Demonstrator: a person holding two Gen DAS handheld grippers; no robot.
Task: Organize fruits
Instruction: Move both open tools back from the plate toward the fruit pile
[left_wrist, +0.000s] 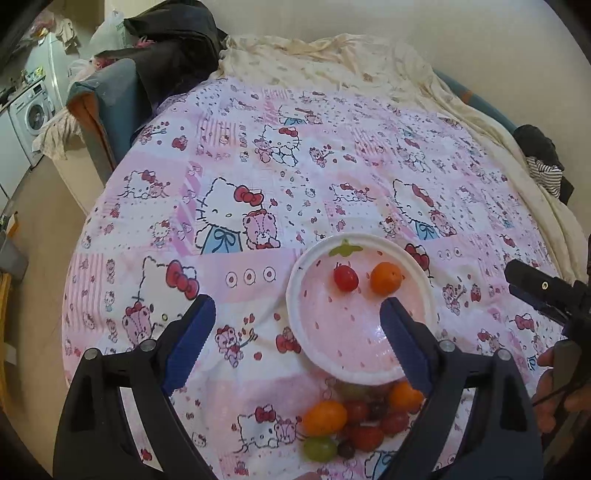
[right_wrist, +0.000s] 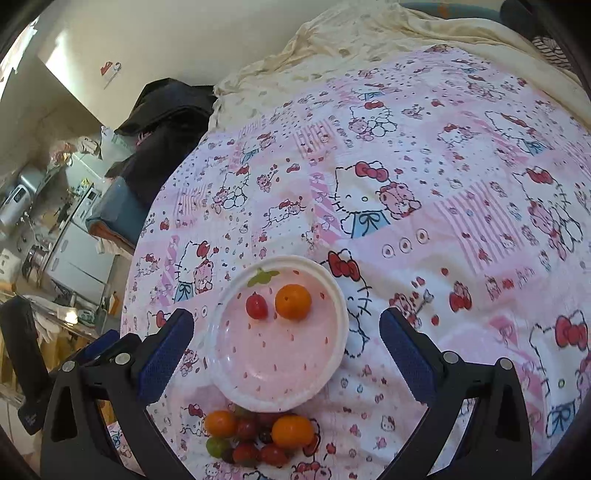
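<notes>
Sitting on a pink cartoon-cat bedsheet (left_wrist: 236, 155) is a round pink plate (left_wrist: 364, 363) with a white rim and little strawberry marks. Two fruits lie on the plate, side by side near its far edge. One is a small red tomato (left_wrist: 346, 278). The other is a small orange fruit (left_wrist: 386, 277), just to the right of the red one. They are close but not touching.

A heap of fruits (left_wrist: 354, 421) lies on the sheet right at the near edge of the plate. It has red ones, orange ones, a green grape (left_wrist: 320, 448) and a few dark ones. They are all bunched up together.

The left gripper (left_wrist: 297, 321) hangs above the sheet with its two blue fingers spread wide. Nothing is between them. Its right finger (left_wrist: 402, 339) shows in front of the plate, and its left finger shows over the bare sheet.

The right gripper (right_wrist: 286, 338) also has its blue fingers spread wide, with nothing held. In its own view the plate shows between the two fingers, and the heap of fruits shows nearer, below the plate.

In the left view, part of the right gripper and a hand (left_wrist: 557, 387) show at the right edge.

A cream blanket (left_wrist: 332, 62) is bunched at the far side of the bed. A washing machine (left_wrist: 31, 110) stands far off to the left.
</notes>
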